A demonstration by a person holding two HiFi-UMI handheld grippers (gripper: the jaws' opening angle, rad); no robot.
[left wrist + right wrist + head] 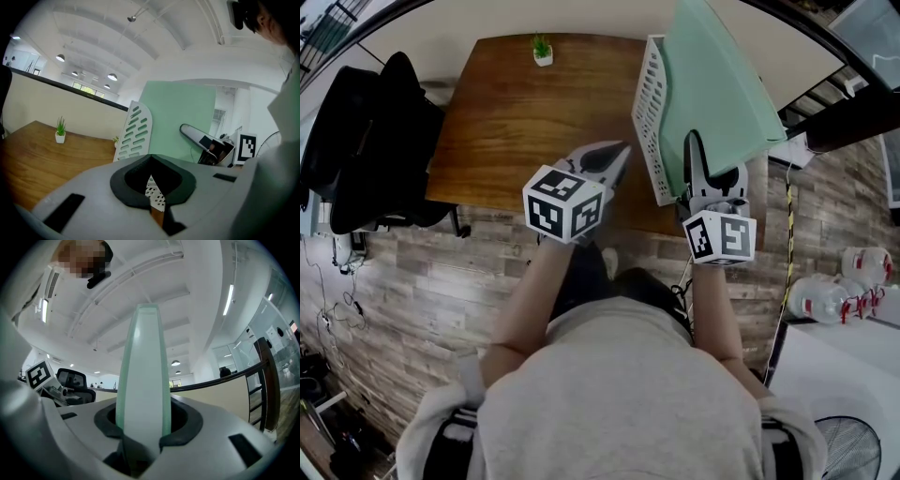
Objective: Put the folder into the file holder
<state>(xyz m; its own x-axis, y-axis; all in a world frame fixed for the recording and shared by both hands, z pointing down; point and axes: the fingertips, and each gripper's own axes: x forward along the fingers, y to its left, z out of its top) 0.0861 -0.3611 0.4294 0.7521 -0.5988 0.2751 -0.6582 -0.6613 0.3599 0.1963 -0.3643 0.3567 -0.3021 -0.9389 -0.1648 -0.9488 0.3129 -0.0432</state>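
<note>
The right gripper (pixel 701 167) is clamped on the green folder (pixel 722 84), its jaws pressed to both faces near the lower edge. The folder stands upright at the right end of the wooden table (pixel 525 131), just beside the perforated wall of the white file holder (pixel 649 103) and covering the rest of it. Whether its bottom edge sits inside cannot be told. The left gripper (pixel 614 159) hovers near the holder, jaws together and empty.
</note>
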